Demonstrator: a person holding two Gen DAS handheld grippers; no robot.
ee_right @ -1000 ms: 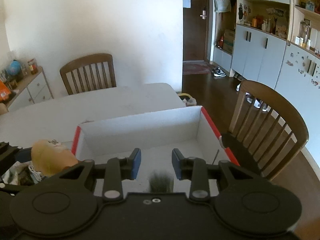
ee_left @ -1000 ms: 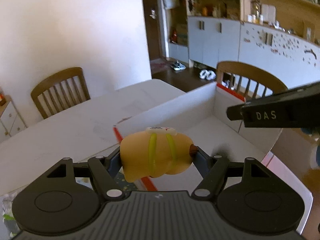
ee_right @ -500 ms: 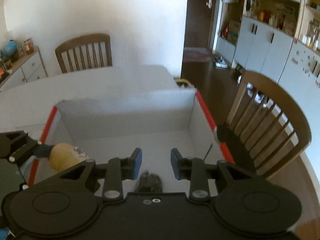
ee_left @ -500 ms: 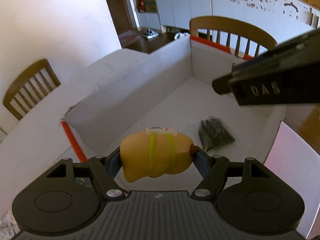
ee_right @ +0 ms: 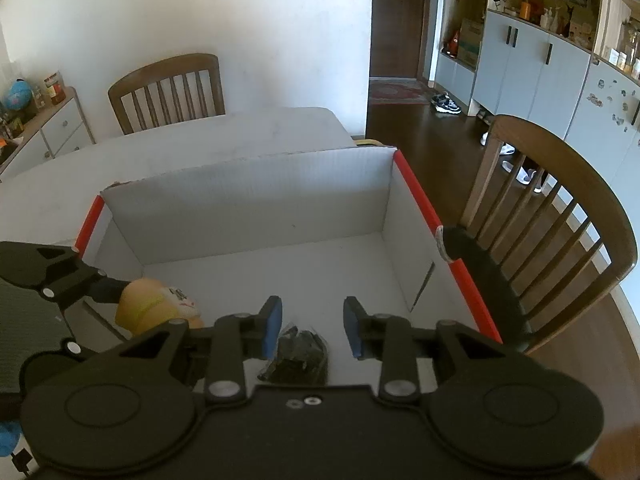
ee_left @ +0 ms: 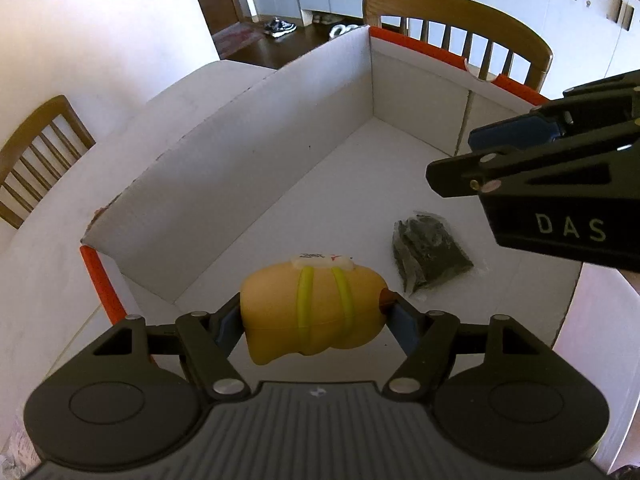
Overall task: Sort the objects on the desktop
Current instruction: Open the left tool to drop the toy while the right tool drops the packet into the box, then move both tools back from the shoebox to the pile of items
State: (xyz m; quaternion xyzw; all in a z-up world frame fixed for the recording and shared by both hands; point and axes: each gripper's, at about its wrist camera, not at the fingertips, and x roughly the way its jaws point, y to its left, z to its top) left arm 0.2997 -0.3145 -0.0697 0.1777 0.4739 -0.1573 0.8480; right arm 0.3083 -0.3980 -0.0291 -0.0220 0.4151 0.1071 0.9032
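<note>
My left gripper (ee_left: 314, 314) is shut on a yellow squishy toy (ee_left: 280, 320) with two green bands, held low over the floor of the white cardboard box (ee_left: 240, 184). The right wrist view shows the toy (ee_right: 152, 308) at the lower left, inside the box (ee_right: 248, 200). A dark plastic packet (ee_left: 428, 256) lies loose on the box floor. My right gripper (ee_right: 312, 322) hovers above that packet (ee_right: 300, 356); its jaws are opening and the blue pads touch nothing. The right gripper (ee_left: 540, 168) also crosses the left wrist view at the right.
The box has red edges and stands on a white table (ee_right: 200, 140). Wooden chairs stand at the far side (ee_right: 168, 92) and at the right (ee_right: 560, 220). A low cabinet (ee_right: 40, 128) with clutter is at the far left. Dark wooden floor lies beyond.
My left gripper has carried the toy over the box's rim and down inside, tilting downward. My right gripper has sunk a little over the box, and the dark packet now lies still on the floor.
</note>
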